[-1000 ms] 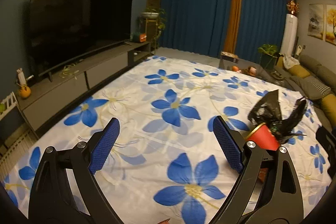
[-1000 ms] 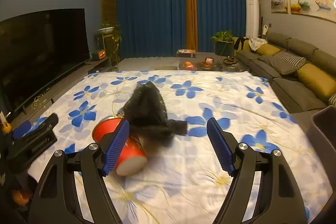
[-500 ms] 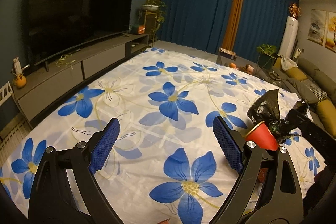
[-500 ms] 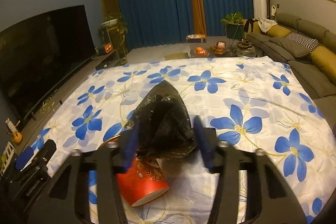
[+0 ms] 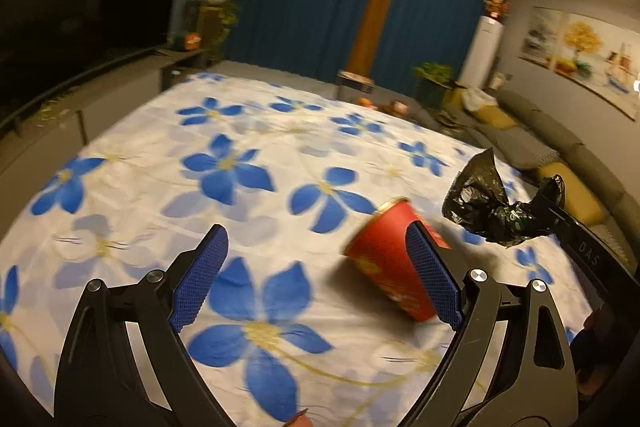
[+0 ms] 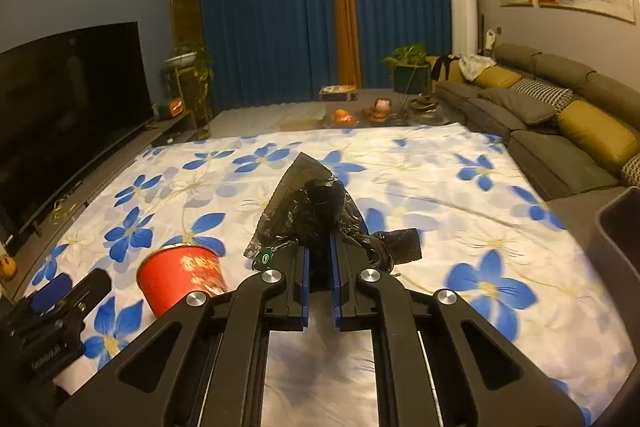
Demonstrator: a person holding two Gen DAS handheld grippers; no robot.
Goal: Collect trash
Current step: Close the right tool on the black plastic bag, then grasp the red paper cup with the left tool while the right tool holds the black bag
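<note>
We find the right gripper (image 6: 319, 263) clamped on the black plastic bag (image 6: 316, 211), its jaws having just been closing, and the blue pads pinch the crumpled film between them. The bag is lifted off the flowered sheet (image 6: 440, 187); in the left wrist view it hangs in the air (image 5: 486, 209), just to the right of the red paper cup (image 5: 386, 259). The cup lies on its side on the sheet, its open rim pointing away from us. The left gripper (image 5: 316, 279) stands with its jaws wide apart, nothing between the pads; its right pad overlaps the cup in view, and we cannot tell whether they touch.
</note>
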